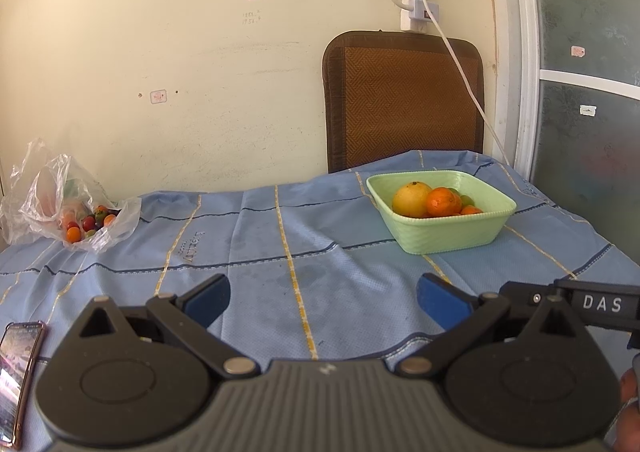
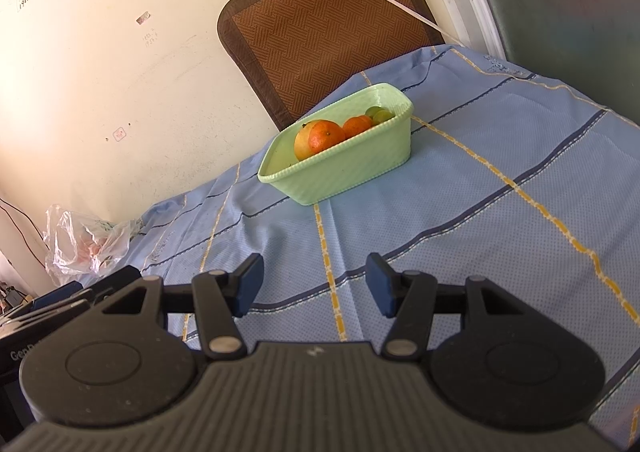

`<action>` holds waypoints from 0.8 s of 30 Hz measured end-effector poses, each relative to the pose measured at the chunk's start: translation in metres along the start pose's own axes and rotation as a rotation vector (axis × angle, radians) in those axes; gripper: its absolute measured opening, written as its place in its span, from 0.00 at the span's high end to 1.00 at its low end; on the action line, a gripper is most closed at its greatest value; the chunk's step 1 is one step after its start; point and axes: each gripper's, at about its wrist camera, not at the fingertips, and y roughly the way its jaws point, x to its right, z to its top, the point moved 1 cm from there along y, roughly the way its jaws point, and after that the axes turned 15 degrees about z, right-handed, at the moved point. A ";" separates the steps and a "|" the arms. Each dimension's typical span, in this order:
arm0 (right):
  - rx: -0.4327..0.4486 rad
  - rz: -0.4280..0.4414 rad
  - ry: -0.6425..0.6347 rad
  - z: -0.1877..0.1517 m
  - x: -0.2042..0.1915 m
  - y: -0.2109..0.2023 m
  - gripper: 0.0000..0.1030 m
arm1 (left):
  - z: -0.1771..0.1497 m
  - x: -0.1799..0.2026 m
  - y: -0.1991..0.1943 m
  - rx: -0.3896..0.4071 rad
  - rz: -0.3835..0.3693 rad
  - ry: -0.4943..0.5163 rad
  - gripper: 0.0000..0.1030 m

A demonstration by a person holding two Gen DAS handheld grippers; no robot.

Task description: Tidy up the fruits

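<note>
Fingers [image 2: 250,284] apart; basket [image 2: 360,168] diagonal

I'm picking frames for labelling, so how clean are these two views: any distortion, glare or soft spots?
Left wrist view: strong fisheye bend, dark corners, the green basket sharp, the plastic bag shiny but readable. Right wrist view: tilted horizon, wall washed out at upper left, the bag pale and hazy, the tablecloth evenly lit; both grippers' fingers are crisp.
</note>
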 end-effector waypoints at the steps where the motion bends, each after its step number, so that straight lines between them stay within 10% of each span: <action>1: 0.000 0.000 0.000 0.000 0.000 0.000 0.43 | 0.000 0.000 0.000 0.000 0.000 0.000 0.00; 24: 0.000 0.002 -0.007 0.002 -0.005 0.001 0.43 | 0.001 -0.001 0.000 -0.001 -0.001 -0.009 0.00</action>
